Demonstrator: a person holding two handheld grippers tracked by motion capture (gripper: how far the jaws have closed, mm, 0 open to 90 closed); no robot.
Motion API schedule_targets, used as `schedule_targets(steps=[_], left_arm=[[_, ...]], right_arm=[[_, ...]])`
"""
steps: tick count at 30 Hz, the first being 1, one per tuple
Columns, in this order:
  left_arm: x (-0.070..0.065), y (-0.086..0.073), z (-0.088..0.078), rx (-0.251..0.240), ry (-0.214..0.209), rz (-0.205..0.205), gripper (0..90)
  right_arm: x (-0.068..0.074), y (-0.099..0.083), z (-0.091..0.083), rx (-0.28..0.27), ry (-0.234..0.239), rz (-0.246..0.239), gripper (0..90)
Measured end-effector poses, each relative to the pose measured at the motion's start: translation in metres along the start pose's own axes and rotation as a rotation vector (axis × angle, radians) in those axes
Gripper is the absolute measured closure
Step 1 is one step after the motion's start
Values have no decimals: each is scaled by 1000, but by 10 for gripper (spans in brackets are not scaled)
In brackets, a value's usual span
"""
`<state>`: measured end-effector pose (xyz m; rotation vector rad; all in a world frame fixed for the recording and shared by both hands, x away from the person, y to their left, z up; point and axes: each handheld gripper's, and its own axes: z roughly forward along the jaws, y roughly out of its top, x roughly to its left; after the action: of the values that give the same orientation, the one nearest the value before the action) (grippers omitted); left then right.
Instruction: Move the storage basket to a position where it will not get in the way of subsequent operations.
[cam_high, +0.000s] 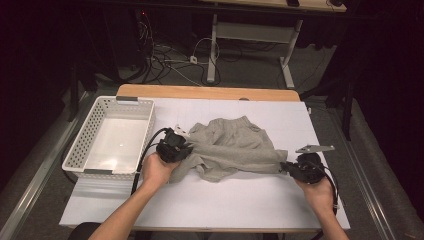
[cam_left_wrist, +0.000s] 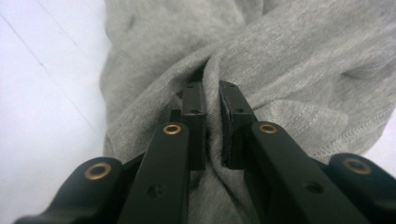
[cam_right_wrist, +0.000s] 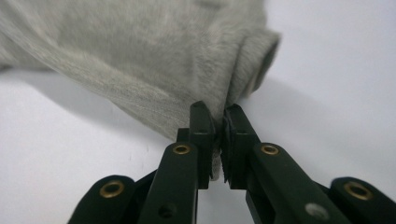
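Right gripper (cam_right_wrist: 217, 122) has its fingers (cam_right_wrist: 201, 128) pinched tight on the grey garment (cam_right_wrist: 140, 60) near its cuff. Fabric's lifted a bit off the white surface (cam_right_wrist: 56, 154).

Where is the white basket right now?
In the high view the white basket sits at the table's left edge, just left of the grey garment and beside the left hand-held gripper.

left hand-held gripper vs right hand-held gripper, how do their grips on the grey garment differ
The left hand-held gripper pinches a bunched fold well inside the grey garment, next to the white basket; the right hand-held gripper pinches the garment's cuffed end, stretched out to the far side. Both are shut on fabric, over the white table.
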<state>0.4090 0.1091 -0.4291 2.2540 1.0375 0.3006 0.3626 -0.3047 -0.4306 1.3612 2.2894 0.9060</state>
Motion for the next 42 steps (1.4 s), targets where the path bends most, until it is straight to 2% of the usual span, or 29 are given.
schedule_targets(steps=[9,15,18,22,25,28,33,38,42], left_arm=[[11,17,-11,-44,34,-37,807],[9,16,-8,-25,44,-16,806],[6,14,-4,-10,37,-2,802],[1,9,1,6,13,16,782],[0,4,-1,3,2,17,735],[-2,-2,-10,-14,-8,18,668],[-10,-14,-29,-38,-2,44,599],[-15,-29,-46,-64,-19,43,565],[-18,-40,-55,-77,-35,38,546]], right_arm=[[-20,31,-29,-104,-16,48,898],[-20,23,-35,-89,-42,30,898],[-25,15,-28,-56,-34,53,897],[-23,7,-4,15,-29,52,883],[-21,4,10,51,-32,59,815],[-18,2,11,43,-35,63,768],[-10,1,-9,-33,-38,49,722],[11,-2,-28,-77,-22,-19,721],[33,-5,-30,-71,15,-90,734]])
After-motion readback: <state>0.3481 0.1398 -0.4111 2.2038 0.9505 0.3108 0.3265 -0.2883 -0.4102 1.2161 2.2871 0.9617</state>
